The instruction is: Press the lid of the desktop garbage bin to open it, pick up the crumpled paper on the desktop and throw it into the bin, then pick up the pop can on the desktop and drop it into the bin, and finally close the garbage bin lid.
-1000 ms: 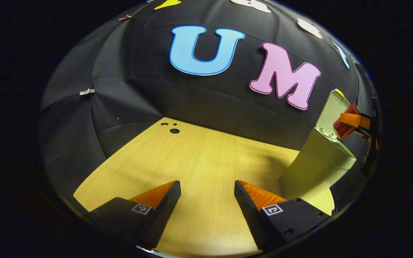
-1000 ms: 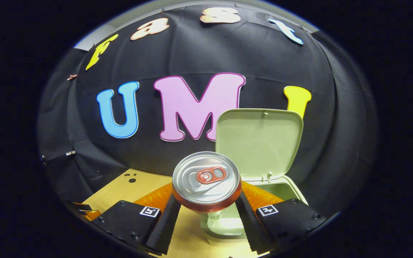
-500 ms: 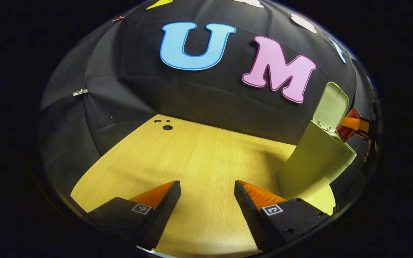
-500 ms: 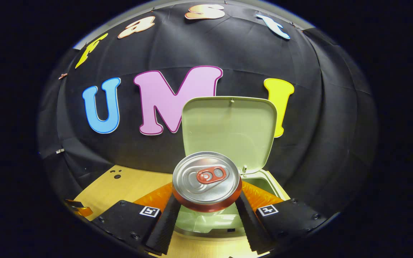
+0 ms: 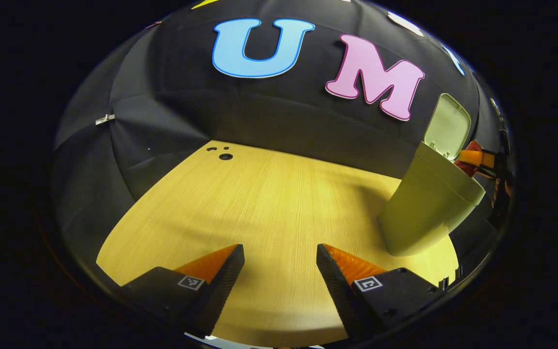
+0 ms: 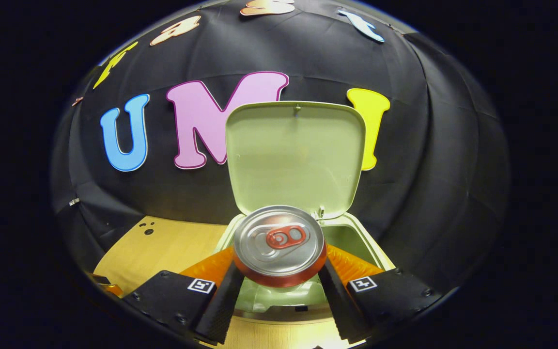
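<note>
Over the pale green plastic bin's (image 6: pixel 366 242) open mouth, the right gripper (image 6: pixel 279 286) clamps the light, slippery, dentable red aluminium pop can (image 6: pixel 279 245) by its 2 sides, while the left gripper's (image 5: pixel 280 271) jaws stand apart.

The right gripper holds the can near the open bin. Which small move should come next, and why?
Probably open the right gripper to drop the can. The can is pinched between both fingers, over the bin, whose lid stands upright behind it. If unsure, ease a little forward first. The left gripper waits open over the table.
</note>
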The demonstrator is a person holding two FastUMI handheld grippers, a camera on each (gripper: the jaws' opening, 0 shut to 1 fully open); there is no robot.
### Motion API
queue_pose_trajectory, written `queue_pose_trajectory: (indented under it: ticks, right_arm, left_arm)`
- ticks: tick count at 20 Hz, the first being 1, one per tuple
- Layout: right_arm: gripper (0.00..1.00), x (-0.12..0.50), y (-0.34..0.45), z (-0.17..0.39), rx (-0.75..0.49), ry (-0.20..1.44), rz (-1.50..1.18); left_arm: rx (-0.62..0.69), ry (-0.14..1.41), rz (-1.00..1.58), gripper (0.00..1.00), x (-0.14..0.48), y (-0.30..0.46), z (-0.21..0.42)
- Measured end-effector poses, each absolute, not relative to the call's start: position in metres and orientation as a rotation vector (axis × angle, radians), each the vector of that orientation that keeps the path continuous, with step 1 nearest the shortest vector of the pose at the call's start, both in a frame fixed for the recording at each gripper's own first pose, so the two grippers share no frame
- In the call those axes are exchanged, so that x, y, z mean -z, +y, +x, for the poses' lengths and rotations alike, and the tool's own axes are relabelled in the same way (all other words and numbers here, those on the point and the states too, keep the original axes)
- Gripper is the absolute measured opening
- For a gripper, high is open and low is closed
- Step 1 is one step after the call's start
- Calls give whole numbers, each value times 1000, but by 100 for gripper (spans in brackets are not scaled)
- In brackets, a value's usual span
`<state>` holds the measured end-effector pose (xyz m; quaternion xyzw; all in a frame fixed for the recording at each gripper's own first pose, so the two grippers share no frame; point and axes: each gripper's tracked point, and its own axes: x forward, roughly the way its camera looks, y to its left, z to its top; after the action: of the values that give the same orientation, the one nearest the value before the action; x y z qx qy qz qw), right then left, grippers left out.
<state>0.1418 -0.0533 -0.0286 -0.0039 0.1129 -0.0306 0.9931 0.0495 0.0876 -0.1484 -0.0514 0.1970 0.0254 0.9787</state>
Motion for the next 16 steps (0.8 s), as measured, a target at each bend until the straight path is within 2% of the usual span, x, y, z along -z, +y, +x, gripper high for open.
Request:
queue_pose_trajectory:
  ticks: [4, 9, 16]
  right_arm:
    - [85, 29, -56, 143, 74, 228, -10]
    - [97, 7, -62, 138, 100, 175, -13]
    - [98, -46, -54, 134, 76, 99, -11]
  left_arm:
    - [-56, 422, -102, 96, 156, 91, 46]
    - [-45, 430, -94, 96, 157, 89, 49]
    - [-41, 445, -96, 96, 165, 86, 46]
